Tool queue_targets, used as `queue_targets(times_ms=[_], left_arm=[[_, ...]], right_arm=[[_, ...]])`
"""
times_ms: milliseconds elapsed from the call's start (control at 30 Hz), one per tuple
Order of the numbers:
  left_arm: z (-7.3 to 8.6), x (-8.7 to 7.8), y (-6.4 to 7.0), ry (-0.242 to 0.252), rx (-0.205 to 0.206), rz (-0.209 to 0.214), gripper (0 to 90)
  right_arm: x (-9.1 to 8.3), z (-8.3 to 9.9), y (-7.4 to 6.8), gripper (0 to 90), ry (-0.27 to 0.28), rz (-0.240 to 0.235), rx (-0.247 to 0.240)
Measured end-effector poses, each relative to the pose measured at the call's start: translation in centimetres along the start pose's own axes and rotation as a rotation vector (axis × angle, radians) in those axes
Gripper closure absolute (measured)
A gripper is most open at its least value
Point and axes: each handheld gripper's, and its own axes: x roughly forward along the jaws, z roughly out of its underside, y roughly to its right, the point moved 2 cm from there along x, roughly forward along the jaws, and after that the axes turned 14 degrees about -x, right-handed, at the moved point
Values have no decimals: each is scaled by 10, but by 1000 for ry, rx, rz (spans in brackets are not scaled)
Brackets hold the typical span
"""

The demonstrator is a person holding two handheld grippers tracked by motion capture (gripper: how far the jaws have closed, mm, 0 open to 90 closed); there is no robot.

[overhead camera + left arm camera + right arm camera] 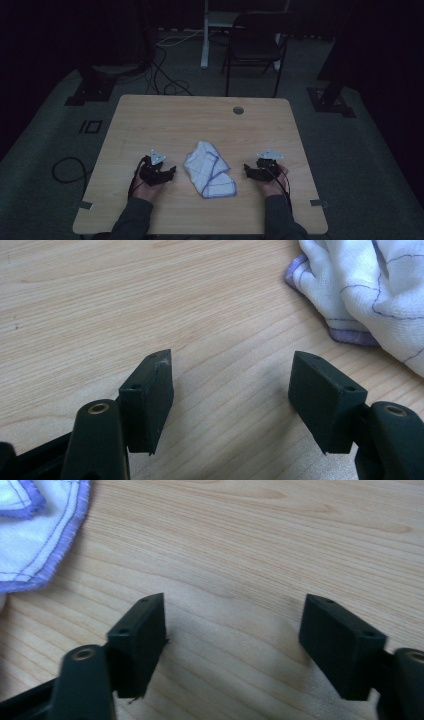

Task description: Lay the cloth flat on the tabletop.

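White cloth (pixel 208 169) crumpled at lower centre of table (pixel 150 120), between grippers. Left gripper (pixel 230 390), right gripper (pixel 232 635) both wide open, empty, flanking cloth, probably poised to grab edges.

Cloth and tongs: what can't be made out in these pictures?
- Cloth: crumpled, so its folds hide its underside and full outline in the high view.
- Cloth, left gripper view: cut off by the top and right edges.
- Cloth, right gripper view: cut off by the top-left corner.

A dim lab or recording studio: a light wooden tabletop (pixel 165 120), black folding chair (pixel 255 42), loose black floor cables (pixel 162 75), and dark stand bases (pixel 92 87).
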Motion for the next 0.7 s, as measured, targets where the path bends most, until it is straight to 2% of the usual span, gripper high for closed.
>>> queue_targets(times_ms=[33, 100, 200, 300, 400, 633, 700], left_arm=[[0, 0, 0, 0, 0, 0, 355], [0, 0, 0, 1, 0, 1, 356], [0, 0, 0, 2, -1, 1, 357], [0, 0, 0, 2, -1, 1, 357], [0, 0, 0, 0, 2, 1, 357], [0, -1, 2, -13, -1, 3, 365], [-2, -2, 1, -25, -11, 16, 424]], right_arm=[[0, 0, 0, 284, 0, 0, 0], [-1, -1, -2, 374, -4, -1, -3], [-2, -4, -5, 445, 4, -27, -20], [-3, -5, -7, 452, 17, -30, -28], [-9, -9, -12, 453, 58, -39, -45], [-12, -13, -21, 476, 86, -70, -81], [-13, -15, -23, 487, 92, -76, -89]])
